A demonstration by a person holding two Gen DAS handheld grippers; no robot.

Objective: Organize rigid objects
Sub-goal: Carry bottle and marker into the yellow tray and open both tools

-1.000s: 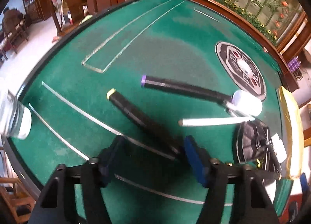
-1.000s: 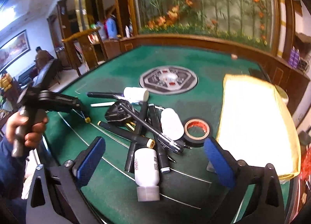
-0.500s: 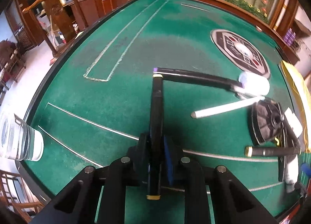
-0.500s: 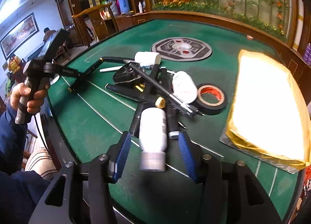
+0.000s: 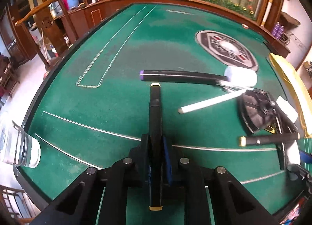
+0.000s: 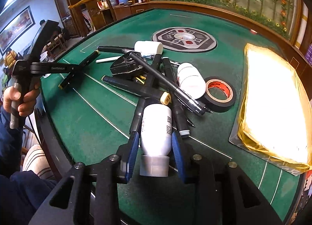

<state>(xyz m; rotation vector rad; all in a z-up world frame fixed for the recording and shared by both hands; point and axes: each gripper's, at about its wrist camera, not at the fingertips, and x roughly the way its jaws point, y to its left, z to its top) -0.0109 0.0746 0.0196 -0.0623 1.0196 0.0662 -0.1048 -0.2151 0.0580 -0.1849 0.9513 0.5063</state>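
Observation:
My left gripper (image 5: 156, 143) is shut on a black marker with yellow end caps (image 5: 155, 112), held above the green felt table (image 5: 117, 59); it also shows in the right wrist view (image 6: 81, 65). My right gripper (image 6: 156, 143) is shut on a white plastic bottle (image 6: 156, 127) lying at the near end of a pile of black markers and pens (image 6: 152, 82). A second white bottle (image 6: 190, 80), a white cylinder (image 6: 149, 47), a black tape measure (image 6: 126, 65) and a white stick (image 6: 107, 60) lie in the pile.
A roll of black tape (image 6: 219, 92) lies right of the pile. A shiny yellow packet (image 6: 273, 98) covers the right side. A grey hexagonal panel (image 6: 184, 38) is set in the table's middle. A clear glass jar (image 5: 17, 147) stands at the left edge.
My left gripper closed on the yellow-capped marker and lifted it. My right gripper moved in on the white bottle and closed on it.

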